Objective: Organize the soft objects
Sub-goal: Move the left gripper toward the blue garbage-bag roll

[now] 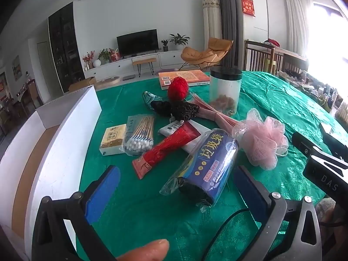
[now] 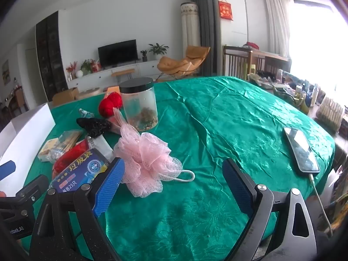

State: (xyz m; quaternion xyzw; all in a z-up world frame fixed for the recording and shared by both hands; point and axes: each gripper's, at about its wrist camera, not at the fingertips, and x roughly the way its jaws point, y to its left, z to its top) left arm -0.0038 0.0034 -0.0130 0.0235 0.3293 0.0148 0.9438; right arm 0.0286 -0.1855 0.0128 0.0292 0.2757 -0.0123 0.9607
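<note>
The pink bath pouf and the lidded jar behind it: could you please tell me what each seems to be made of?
The pink bath pouf looks like gathered synthetic netting, slightly shiny: open mesh shows through its ruffles, and a white cord loop hangs from it. The jar appears to be clear, slightly cloudy plastic, possibly glass, since brownish contents show through its wall; its black lid looks like smooth plastic.

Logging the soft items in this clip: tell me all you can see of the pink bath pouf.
The pink bath pouf is a bunched ball of pale pink mesh netting with a white cord loop at its side. It lies loose on the green tablecloth, beside the blue bag roll, with pink sticks lying just behind it. Nothing grips it.
</note>
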